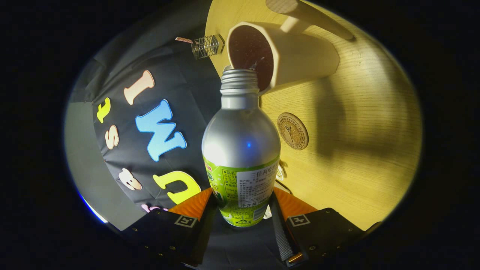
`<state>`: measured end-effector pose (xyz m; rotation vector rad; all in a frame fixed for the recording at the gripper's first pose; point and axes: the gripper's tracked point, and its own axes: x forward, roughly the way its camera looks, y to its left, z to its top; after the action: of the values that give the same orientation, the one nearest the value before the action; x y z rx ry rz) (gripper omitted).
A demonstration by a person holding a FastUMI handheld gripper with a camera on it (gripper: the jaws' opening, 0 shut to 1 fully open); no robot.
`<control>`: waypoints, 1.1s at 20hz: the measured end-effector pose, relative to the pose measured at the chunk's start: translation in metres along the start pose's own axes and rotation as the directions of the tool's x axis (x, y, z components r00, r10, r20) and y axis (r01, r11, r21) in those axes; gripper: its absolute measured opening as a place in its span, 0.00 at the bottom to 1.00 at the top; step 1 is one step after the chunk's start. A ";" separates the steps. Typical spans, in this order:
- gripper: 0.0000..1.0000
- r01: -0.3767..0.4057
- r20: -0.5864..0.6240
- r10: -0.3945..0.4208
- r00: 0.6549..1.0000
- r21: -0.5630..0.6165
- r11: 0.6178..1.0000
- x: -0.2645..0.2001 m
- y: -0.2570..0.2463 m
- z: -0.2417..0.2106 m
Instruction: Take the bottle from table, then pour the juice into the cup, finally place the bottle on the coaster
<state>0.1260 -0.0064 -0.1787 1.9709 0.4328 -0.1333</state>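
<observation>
A: What did we have in the gripper (242, 210) at that moment?

B: We had the bottle (241, 150). Both fingers (189, 206) were pressed against its lower body, one on each side of the green label, so the gripper was clenched on it and the bottle sat right between them.

A: And how were we holding it?

B: We had it tipped over, with the whole scene rolled sideways in the gripper view. Its silver shoulder and threaded neck pointed away from us, the cap off, and the open mouth (239, 75) lay right at the rim of the cup (296, 56).

A: Could we see the pour?

B: We saw a thin splash at the bottle's mouth, against the cup's dark inside. We could not tell how full the cup was.

A: Where was the cup?

B: It stood on the wooden table (367, 142), a pale cup, with a pale handle-like piece just beyond it.

A: And the coaster (293, 131)?

B: We saw it as a round cork-coloured disc lying flat on the table, just beside the bottle's shoulder, near the cup but apart from it, with nothing on it.

A: Anything else?

B: A small wire-mesh item (207, 46) at the table's edge, next to the cup.
</observation>
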 end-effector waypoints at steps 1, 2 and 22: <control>0.73 -0.005 -0.002 0.005 1.000 0.008 1.000 0.000 0.002 -0.001; 0.73 -0.007 -0.005 0.007 1.000 0.013 1.000 0.000 0.003 -0.001; 0.73 -0.065 -0.020 0.069 0.997 0.156 0.986 -0.005 0.035 -0.008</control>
<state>0.1326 -0.0131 -0.1438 2.1402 0.3810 -0.1017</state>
